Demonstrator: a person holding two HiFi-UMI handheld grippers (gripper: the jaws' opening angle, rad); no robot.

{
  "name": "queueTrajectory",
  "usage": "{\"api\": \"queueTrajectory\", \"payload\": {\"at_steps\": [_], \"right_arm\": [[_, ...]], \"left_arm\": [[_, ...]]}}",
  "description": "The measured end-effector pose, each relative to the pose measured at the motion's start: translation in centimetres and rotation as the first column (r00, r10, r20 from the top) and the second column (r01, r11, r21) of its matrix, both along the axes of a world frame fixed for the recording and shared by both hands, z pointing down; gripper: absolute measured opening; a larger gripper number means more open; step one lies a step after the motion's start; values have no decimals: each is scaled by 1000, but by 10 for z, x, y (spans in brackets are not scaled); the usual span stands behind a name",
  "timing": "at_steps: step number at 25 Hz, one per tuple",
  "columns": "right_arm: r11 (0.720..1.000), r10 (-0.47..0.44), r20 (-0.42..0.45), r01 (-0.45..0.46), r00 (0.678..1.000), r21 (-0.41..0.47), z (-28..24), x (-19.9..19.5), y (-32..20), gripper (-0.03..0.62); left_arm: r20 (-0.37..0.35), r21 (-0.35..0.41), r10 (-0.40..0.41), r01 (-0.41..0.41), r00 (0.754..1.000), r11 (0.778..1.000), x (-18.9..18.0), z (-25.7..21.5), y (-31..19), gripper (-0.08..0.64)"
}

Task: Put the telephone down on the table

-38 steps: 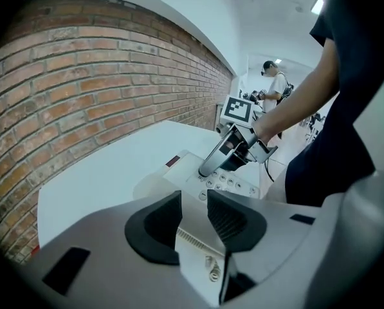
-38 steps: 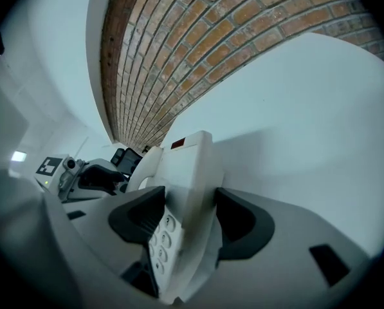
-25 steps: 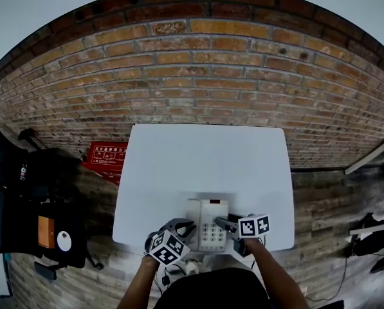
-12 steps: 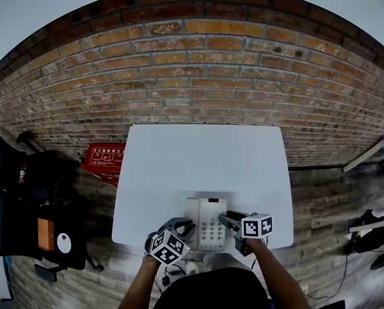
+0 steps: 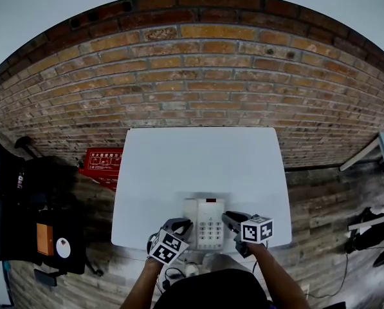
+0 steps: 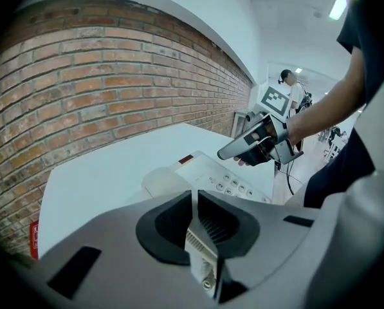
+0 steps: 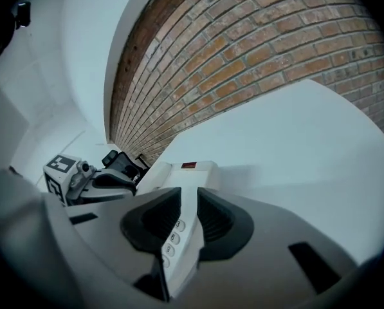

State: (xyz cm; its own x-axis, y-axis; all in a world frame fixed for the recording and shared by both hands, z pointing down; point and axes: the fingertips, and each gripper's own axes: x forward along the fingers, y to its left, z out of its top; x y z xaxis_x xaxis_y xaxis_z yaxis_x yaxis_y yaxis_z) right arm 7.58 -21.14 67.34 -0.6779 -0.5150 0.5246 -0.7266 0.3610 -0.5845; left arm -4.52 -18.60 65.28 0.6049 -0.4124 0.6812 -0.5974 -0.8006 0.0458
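telephone lies flat on the white table, at 6 o'clock of the top, close to the near edge. left gripper at its 9 o'clock: jaws together, nothing between. right gripper at 3 o'clock: jaws have just been closing to a narrow gap, nothing clamped, keypad seen past them.

risk, as judged: a careless withdrawal could clip the set and push it over the near edge.

only the left gripper view shows the right gripper clear above the keypad. only the head view shows the edge margin.
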Motion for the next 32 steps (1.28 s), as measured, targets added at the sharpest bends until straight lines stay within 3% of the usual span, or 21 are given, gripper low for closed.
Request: {"api": "queueTrajectory", "payload": {"at_steps": [7, 20, 32], "right_arm": [[999, -5, -15, 5, 1000, 43, -12, -5, 8, 70], [982, -5, -28, 10, 1000, 187, -58, -18, 21, 31], [942, 40, 24, -46, 999, 333, -126, -28, 31, 17]], "left_arm": [[-96, -36, -46, 42, 994, 998, 1, -10, 5, 23], [-221, 61, -20, 34, 975, 998, 6, -61, 11, 17], [-356, 106, -15, 56, 934, 993, 7, -115, 24, 17]]}}
